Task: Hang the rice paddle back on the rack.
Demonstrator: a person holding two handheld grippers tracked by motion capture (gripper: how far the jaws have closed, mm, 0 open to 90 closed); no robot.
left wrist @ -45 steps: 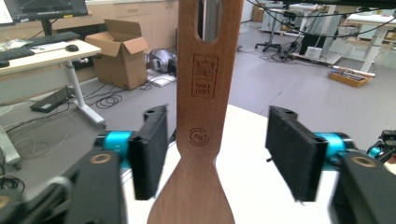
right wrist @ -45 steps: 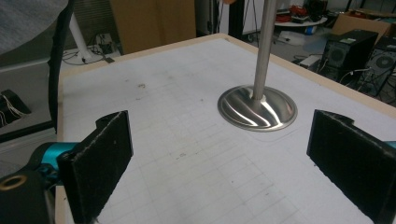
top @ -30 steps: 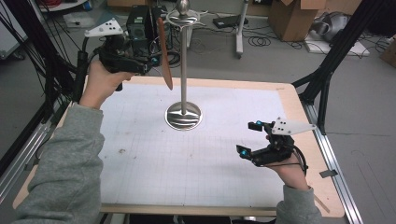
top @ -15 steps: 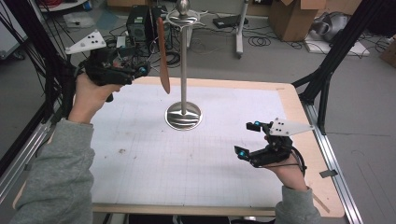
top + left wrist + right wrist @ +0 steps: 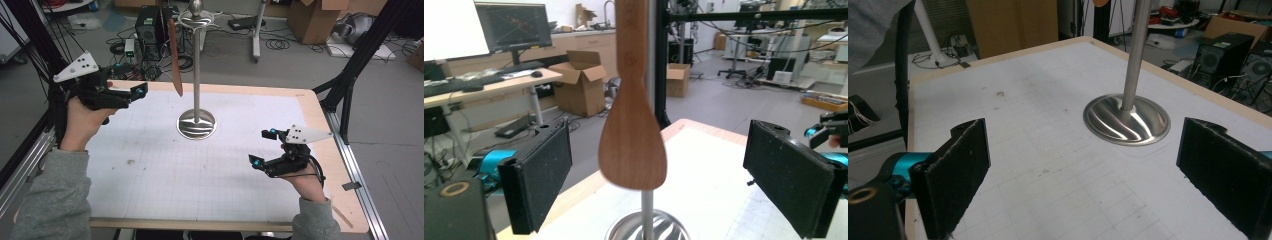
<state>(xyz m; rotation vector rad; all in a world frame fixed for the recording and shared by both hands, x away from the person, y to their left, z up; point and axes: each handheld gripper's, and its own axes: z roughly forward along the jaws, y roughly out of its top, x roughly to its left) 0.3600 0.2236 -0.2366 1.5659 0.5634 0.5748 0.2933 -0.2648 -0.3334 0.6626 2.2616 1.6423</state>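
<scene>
Wooden spatula (image 5: 174, 60) hangs blade-down from the top of the metal stand (image 5: 196, 75), whose round base (image 5: 197, 124) sits on the bench (image 5: 310, 105) toward its far edge. Your left hand-held gripper (image 5: 131, 93) is raised off the bench, level with the spatula and just to its left, jaws spread wide with nothing between them; in the left gripper view the spatula blade (image 5: 633, 145) shows in the gap ahead, untouched. Your right hand-held gripper (image 5: 263, 148) sits low at the near right, jaws wide open and empty, aimed toward the stand's base (image 5: 1126, 119).
</scene>
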